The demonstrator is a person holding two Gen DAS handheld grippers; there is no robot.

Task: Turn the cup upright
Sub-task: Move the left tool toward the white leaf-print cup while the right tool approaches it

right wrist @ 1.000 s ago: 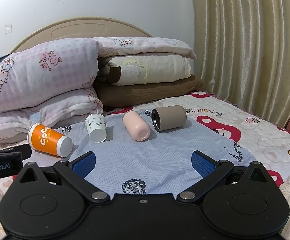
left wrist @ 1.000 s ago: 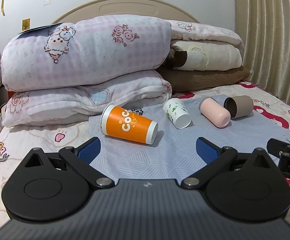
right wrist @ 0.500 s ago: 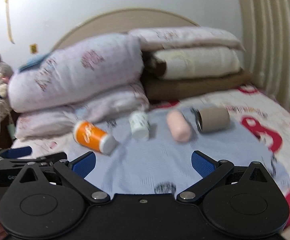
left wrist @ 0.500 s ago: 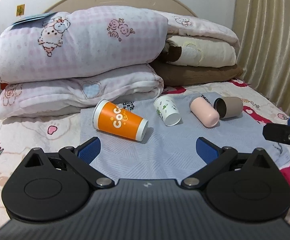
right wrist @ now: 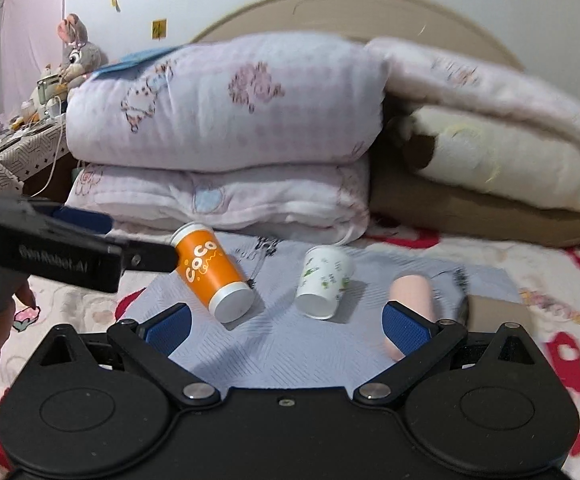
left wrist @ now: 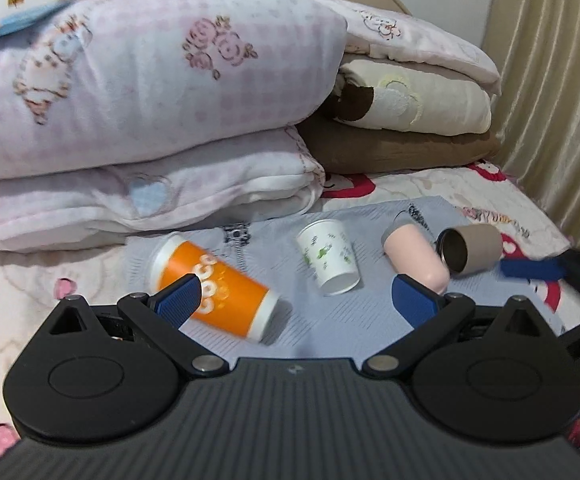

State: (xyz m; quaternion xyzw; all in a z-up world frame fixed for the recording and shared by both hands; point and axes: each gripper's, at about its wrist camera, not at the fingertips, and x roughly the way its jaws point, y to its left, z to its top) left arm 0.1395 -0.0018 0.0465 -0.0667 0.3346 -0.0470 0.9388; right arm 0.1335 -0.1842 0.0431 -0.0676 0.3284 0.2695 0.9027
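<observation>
Lying sideways, tapered orange paper cup (left wrist: 214, 288), ribbed grey cloth (left wrist: 329, 320), both grippers spread wide

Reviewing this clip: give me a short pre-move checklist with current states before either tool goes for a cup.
1. Left tool open: ok.
2. Right tool open: ok.
3. Cups lying on their sides, none upright: ok; orange cup, white cup, pink cup, brown cup.
4. Orange cup free of neighbours: ok, a gap to the white cup.
5. Pink and brown cups apart: cannot tell, they look touching.
6. Grey cloth flat under the cups: ok.
</observation>
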